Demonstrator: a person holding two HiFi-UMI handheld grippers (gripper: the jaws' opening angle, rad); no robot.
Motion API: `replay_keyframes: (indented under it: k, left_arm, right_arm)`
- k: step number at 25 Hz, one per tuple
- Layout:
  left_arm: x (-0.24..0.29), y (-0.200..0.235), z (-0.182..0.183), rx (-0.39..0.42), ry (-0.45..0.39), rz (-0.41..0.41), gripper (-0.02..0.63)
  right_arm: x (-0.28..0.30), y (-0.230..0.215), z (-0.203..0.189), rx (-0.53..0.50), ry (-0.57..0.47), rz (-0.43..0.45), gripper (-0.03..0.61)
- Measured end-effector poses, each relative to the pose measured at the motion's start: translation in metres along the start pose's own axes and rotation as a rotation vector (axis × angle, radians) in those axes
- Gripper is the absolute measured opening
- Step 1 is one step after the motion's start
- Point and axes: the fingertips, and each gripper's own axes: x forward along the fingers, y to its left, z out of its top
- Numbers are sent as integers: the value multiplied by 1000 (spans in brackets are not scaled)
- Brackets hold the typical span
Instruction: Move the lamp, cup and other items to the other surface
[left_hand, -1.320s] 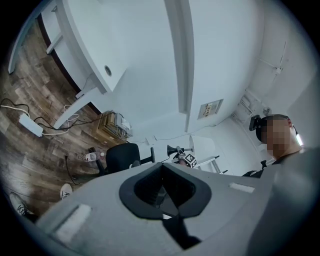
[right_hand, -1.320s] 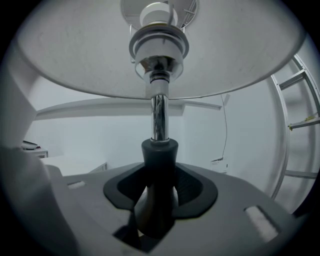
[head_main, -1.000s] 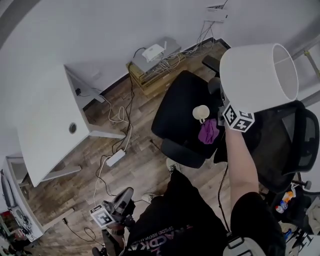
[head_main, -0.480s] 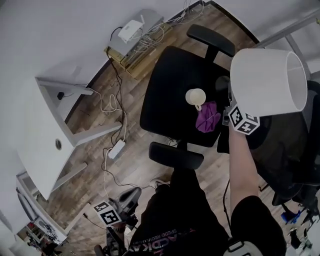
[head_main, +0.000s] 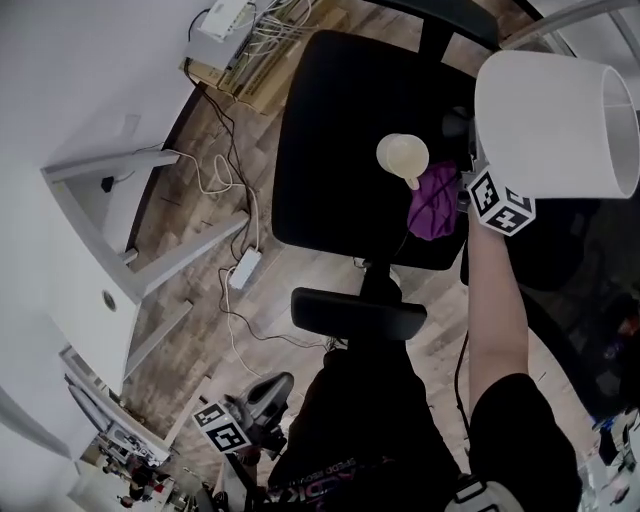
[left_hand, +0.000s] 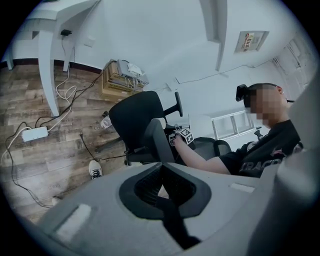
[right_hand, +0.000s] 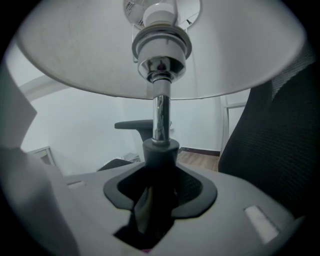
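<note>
Only the head view shows the black chair seat (head_main: 340, 150), the lamp (head_main: 555, 125) held tilted at its right, and the cup (head_main: 402, 155) and purple cloth (head_main: 435, 200) on the seat. The right gripper view alone shows the chrome stem (right_hand: 160, 117), whose dark collar the half-spread right claw (right_hand: 159, 172) pinches. The left claw (left_hand: 162, 189) is pressed together, empty.

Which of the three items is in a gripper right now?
The lamp, clamped by its stem in the right gripper; the cup and the purple cloth lie loose on the black chair seat.
</note>
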Motion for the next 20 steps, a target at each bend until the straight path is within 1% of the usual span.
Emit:
replay_keyframes:
  k: [5,13,15,17,18,19,20]
  left_arm:
    - [13,5,-2,-24,12,-10,-3]
    - [19,16,-10,-79,-14,-33,-3]
    - [18,17,-15,-85,-22,-45,-3]
    - [14,18,-19,-93,-33,-53,-3]
    - [12,20,-21,-98,-39,-57,-3]
    - [10,21,-23,-103,-43,-61,-3]
    - [8,22,-26,-108,-47,-67,-3]
  right_arm:
    - [21,-6,-40,-12,39,-18,156]
    - [15,-7,-53,-34,28,-6,160]
    - [15,-8,-53,-39,37,-3,164]
    - [18,-8,-55,-68,68,-1,171]
    - [18,-7,-59,-92,96,2,177]
    - [17,-7,-63,-113,128,4,206]
    - [14,-8,-68,-129,157,4,261]
